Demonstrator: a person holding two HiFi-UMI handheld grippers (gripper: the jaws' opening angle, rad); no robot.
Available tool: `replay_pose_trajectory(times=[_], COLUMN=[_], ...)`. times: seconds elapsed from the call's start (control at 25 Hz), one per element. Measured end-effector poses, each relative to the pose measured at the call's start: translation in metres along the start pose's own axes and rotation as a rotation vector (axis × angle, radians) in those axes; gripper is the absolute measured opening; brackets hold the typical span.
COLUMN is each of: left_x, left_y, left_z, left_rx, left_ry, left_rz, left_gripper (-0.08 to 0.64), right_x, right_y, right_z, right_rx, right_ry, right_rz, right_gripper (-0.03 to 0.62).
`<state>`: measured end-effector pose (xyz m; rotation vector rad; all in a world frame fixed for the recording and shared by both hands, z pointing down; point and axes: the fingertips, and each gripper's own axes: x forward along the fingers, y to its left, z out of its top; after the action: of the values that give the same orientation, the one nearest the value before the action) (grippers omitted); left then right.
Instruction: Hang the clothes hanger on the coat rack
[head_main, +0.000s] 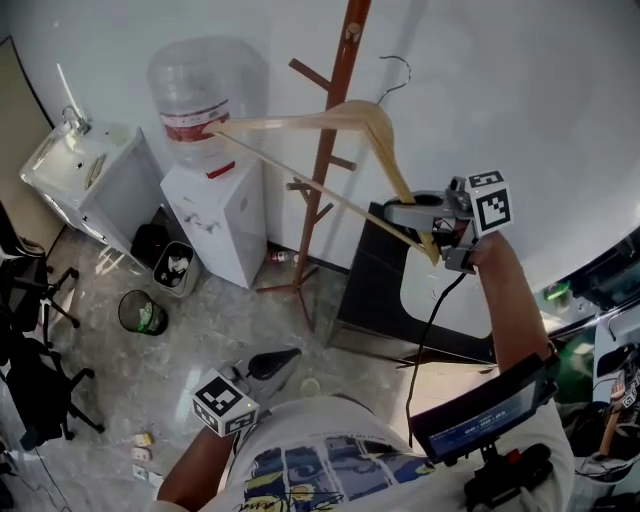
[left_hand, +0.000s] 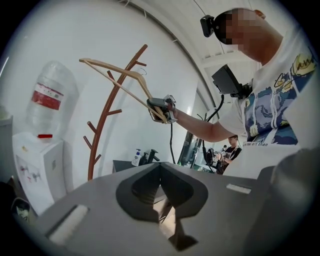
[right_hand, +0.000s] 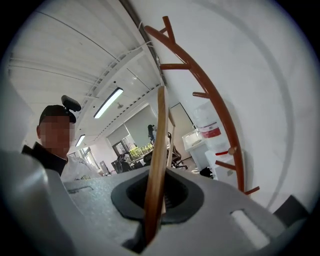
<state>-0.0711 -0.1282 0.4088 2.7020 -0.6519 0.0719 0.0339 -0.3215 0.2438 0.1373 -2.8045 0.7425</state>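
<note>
My right gripper (head_main: 431, 240) is raised and shut on one end of a pale wooden clothes hanger (head_main: 330, 120). The hanger's wood (right_hand: 157, 150) runs up from between the jaws in the right gripper view. Its metal hook (head_main: 396, 74) points up, to the right of the brown tree-shaped coat rack (head_main: 322, 170), whose pole the hanger crosses in the head view. The left gripper view shows the hanger (left_hand: 120, 75) level with the rack's (left_hand: 107, 117) upper pegs. My left gripper (head_main: 278, 362) stays low near my body, shut and holding nothing.
A white water dispenser (head_main: 212, 215) with a large bottle stands left of the rack. A white cabinet (head_main: 90, 180) and two bins (head_main: 142, 312) lie further left. A dark table (head_main: 375, 290) stands right of the rack's base. Office chairs (head_main: 30, 330) line the left edge.
</note>
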Motion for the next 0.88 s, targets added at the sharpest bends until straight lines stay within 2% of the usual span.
replay_pose_trajectory(times=[0.2, 0.4, 0.6, 0.88], left_x=[0.012, 0.024, 0.027, 0.037], left_y=[0.011, 0.020, 0.025, 0.034], left_z=[0.007, 0.010, 0.009, 0.012], left_rx=[-0.003, -0.005, -0.017, -0.018], left_ry=[-0.013, -0.021, -0.021, -0.018], left_rz=[0.025, 0.048, 0.080, 0.097], left_gripper=[0.002, 0.002, 0.002, 0.002], right_x=[-0.007, -0.003, 0.005, 0.016], right_y=[-0.025, -0.049, -0.065, -0.083], right_z=[0.045, 0.068, 0.070, 0.055], right_rx=[-0.060, -0.080, -0.098, -0.091], right_ry=[0.047, 0.096, 0.140, 0.193], right_rz=[-0.017, -0.008, -0.007, 0.010], right_gripper=[0.003, 0.003, 0.003, 0.005])
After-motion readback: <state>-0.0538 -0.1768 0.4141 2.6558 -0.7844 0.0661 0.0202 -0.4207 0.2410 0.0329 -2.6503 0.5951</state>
